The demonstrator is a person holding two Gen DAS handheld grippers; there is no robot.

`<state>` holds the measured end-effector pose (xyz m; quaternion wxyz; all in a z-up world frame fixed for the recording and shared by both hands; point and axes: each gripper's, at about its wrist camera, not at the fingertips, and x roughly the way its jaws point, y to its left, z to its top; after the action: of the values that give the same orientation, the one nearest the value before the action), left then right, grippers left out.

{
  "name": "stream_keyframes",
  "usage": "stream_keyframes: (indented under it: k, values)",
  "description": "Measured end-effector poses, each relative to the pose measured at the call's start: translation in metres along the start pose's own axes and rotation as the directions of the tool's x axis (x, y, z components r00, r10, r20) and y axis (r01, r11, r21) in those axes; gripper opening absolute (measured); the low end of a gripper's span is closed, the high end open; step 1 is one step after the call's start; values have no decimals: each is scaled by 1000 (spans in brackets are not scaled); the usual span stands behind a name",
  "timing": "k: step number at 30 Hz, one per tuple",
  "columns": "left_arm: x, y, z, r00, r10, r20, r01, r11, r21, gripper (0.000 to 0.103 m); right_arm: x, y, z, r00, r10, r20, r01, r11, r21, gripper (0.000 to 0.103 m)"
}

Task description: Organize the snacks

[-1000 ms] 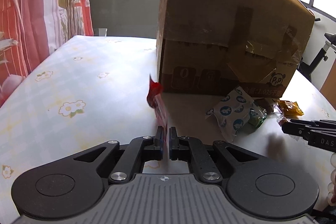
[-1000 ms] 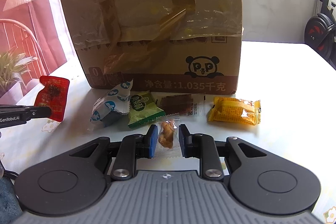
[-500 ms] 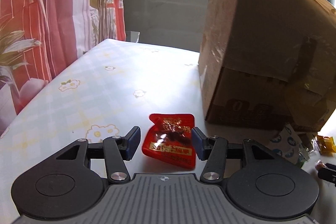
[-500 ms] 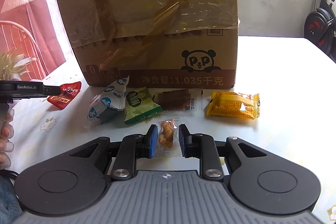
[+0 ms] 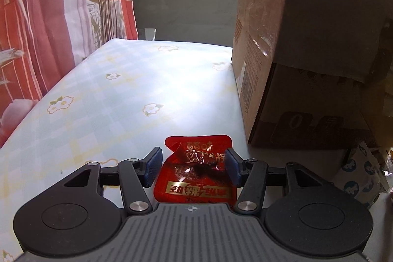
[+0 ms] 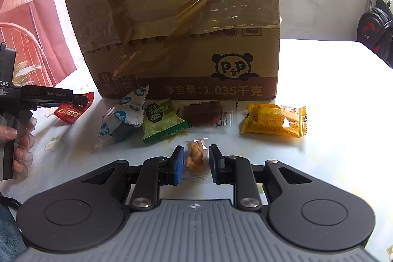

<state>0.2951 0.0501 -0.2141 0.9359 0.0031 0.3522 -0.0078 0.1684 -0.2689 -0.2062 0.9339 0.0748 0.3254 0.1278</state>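
A red snack packet (image 5: pixel 196 171) lies flat on the table between the spread fingers of my open left gripper (image 5: pixel 194 167); it also shows in the right wrist view (image 6: pixel 73 108) under the left gripper (image 6: pixel 81 98). My right gripper (image 6: pixel 196 165) is open around a small clear-wrapped golden snack (image 6: pixel 195 157) on the table, pads apart from it. Ahead lie a blue-and-white packet (image 6: pixel 122 117), a green packet (image 6: pixel 162 120), a brown bar (image 6: pixel 206 113) and a yellow packet (image 6: pixel 273 120).
A large taped cardboard box (image 6: pixel 181 23) with a panda logo stands behind the snacks, also at right in the left wrist view (image 5: pixel 314 41). The table has a floral cloth (image 5: pixel 122 102). Red curtains hang at left. An exercise bike (image 6: pixel 375 33) stands at far right.
My left gripper opened and let the red packet down flat on the table left of the box. My right gripper opened slightly around the golden snack.
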Motion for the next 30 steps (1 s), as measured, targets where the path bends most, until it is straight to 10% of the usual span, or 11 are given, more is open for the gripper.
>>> stream_keyframes:
  k: [13, 30]
  values:
    - [-40, -6, -1, 993, -84, 82, 84, 996, 2, 9, -1, -3, 0, 1000, 12, 4, -12, 1000, 19, 24]
    - [-132, -30, 21, 952, -206, 228, 184, 976, 117, 8, -34, -2, 20, 991, 33, 132, -37, 999, 29, 24]
